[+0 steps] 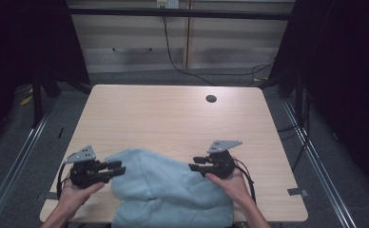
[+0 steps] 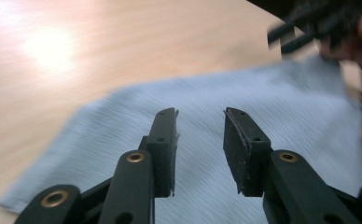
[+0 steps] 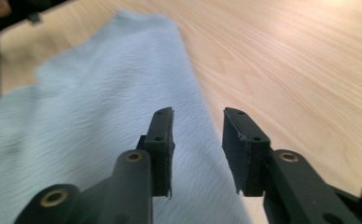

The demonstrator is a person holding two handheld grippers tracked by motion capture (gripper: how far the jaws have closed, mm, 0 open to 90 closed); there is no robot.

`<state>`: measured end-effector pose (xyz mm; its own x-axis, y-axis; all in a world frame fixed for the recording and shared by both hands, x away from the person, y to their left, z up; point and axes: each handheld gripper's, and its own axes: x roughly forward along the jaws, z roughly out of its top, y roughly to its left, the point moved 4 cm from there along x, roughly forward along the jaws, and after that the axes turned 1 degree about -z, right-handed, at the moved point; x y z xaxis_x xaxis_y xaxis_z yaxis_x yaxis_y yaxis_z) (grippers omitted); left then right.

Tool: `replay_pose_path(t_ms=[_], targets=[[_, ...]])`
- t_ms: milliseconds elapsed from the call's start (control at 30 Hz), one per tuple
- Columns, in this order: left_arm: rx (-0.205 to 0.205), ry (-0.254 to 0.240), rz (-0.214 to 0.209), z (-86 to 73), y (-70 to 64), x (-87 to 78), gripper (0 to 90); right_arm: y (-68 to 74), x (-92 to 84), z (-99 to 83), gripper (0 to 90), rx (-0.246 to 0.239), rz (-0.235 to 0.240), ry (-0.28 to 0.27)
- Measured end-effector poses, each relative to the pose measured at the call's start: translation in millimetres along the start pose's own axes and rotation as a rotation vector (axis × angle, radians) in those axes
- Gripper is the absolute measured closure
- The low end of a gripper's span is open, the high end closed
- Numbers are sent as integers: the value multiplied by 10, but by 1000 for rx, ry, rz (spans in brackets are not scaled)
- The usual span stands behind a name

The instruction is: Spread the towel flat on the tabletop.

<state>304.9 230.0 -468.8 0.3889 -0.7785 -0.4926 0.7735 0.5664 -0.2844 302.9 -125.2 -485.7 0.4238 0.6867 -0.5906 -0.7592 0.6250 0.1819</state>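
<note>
On the worktop [image 1: 173, 114], near its front edge, the towel [image 1: 168, 190] lies with a layer folded over; my left tool [image 1: 117, 169] and right tool [image 1: 195, 163] are half open, holding nothing; more folding seems left

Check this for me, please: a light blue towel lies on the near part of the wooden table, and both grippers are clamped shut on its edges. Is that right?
Not quite. The light blue towel does lie on the near part of the wooden table, but the left gripper and right gripper are open, nothing pinched between the pads. Both gripper views show this.
</note>
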Motion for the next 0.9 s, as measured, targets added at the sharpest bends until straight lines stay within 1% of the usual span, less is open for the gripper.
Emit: replay_pose_path(t_ms=[33,67,100,167,233,267,300,333,367,400,433,467,500,533,567,600,633,667,700,733,767,833,867,900], targets=[[-23,-3,20,16,73,33,631,-24,72,12,610,1,-2,16],[-38,7,53,13,155,67,605,-48,166,20,599,3,3,33],[-64,15,69,-4,227,105,580,-57,247,21,595,6,9,48],[-89,34,104,-64,333,158,541,-66,367,14,575,4,9,80],[-102,91,144,-154,404,201,475,-50,428,-5,570,17,23,90],[-106,119,156,-216,440,228,453,-43,449,-21,567,11,19,99],[-112,130,160,-252,458,242,454,-31,474,-47,569,5,4,118],[-109,140,172,-295,478,255,454,-23,483,-63,581,2,-2,133],[-109,153,174,-330,485,267,454,-11,493,-80,614,1,9,138],[-109,169,170,-357,474,283,456,3,496,-90,671,-8,10,139],[-91,168,185,-365,450,300,464,20,498,-98,722,-7,10,140],[-65,182,195,-364,434,308,487,22,498,-103,790,-10,9,145],[-47,188,204,-364,420,319,543,18,495,-103,832,-4,17,145],[-32,187,209,-365,411,332,606,4,486,-94,854,13,21,141],[3,205,208,-366,414,337,707,-17,469,-72,863,16,21,127],[1,199,210,-360,410,357,782,-41,437,-38,867,21,13,107],[-7,196,210,-348,417,372,827,-72,394,13,869,28,8,78],[-15,188,207,-335,422,390,854,-97,340,74,871,33,8,51],[-19,181,212,-319,428,403,862,-116,282,145,871,34,4,26],[-25,170,207,-295,434,404,866,-122,219,223,872,26,-4,8],[-39,143,196,-263,426,403,869,-123,156,307,871,13,-14,-14],[-32,106,181,-188,397,363,870,-93,20,477,871,-12,-27,-58],[-21,80,175,-138,362,325,871,-67,-48,557,870,-28,-29,-85],[-22,60,171,-109,341,303,871,-21,-138,646,870,-43,-30,-120]])
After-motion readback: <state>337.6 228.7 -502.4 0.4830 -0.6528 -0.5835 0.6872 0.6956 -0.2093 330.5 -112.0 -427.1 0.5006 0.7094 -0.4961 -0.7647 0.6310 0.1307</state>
